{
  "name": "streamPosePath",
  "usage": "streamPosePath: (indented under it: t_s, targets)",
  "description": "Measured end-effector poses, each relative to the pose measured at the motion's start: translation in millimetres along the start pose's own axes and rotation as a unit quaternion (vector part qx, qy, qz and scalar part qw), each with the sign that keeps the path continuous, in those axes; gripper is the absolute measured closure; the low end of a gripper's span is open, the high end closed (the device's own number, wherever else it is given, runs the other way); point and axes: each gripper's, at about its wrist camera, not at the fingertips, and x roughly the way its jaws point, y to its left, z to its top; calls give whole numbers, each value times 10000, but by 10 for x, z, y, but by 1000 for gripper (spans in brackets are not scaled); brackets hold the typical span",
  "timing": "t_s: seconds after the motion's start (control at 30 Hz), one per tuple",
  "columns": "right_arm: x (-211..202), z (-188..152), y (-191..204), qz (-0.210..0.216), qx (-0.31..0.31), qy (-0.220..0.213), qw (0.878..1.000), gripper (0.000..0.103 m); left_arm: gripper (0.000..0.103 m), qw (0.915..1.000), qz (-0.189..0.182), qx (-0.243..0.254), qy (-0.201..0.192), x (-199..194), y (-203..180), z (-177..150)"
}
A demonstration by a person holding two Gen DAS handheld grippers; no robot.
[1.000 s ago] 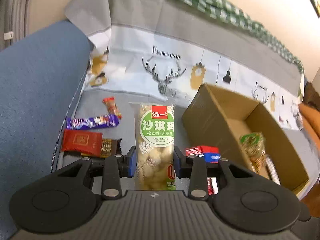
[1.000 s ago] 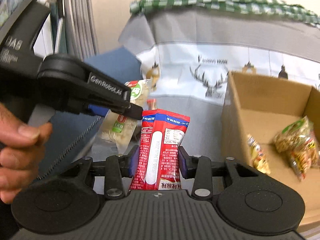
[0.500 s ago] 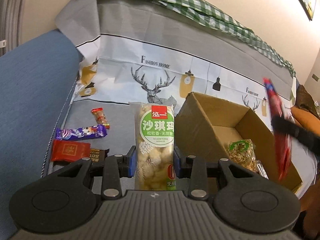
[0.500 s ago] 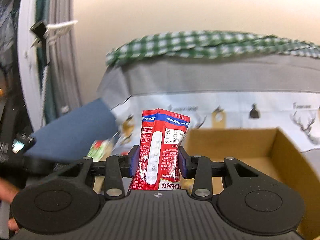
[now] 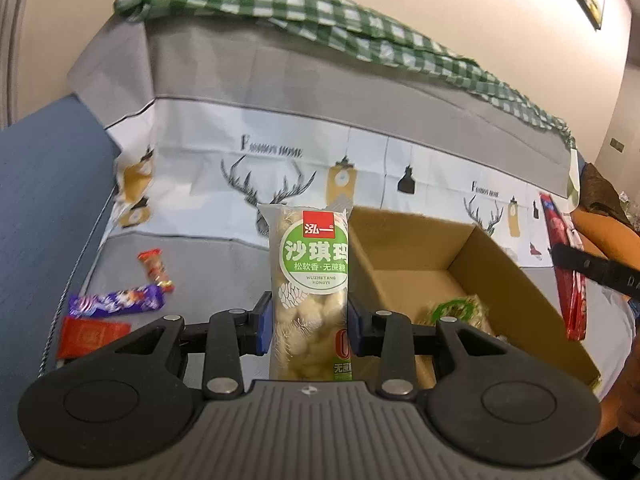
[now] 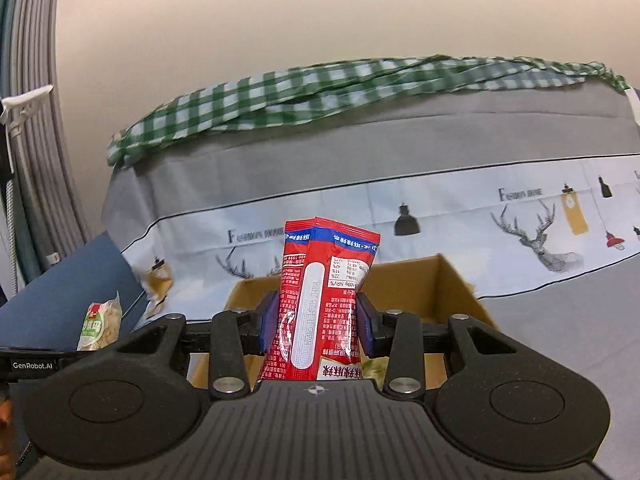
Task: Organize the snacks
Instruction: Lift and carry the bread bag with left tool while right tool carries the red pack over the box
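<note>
Item, step in hand: carry to cardboard box (image 5: 500, 280). Left claw (image 5: 310, 328) pinches green-label snack pack (image 5: 310, 280) upright, box just to its right. Right claw (image 6: 316, 328) pinches red sachet (image 6: 320, 304), box directly beyond (open-topped). Next: lower over box, release.

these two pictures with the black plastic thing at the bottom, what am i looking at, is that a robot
No robot: a person holds a pair of hand-held tongs in each hand, each with a camera looking along its fingers. The black shape at the bottom is the tool itself.

Left camera: the left tongs grip a green-labelled snack bag. Beyond it are a cardboard box already holding a snack, and loose sweets on the sofa, including a purple bar and a red packet.

Right camera: the right tongs grip a red packet of snacks near the same box.
</note>
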Motion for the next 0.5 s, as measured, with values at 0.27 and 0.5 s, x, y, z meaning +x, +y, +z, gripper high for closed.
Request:
streamPosePath:
  t_s: [0.27,0.5]
  targets:
    - [-79,-42,-146,-212,-409,-87,9989,62,63,9992,-297,28,-271,115,-333,43]
    - [-61,-56,-271,-349,-386,46,9986,62,63,9960,-650,371,-497,174,-718,29]
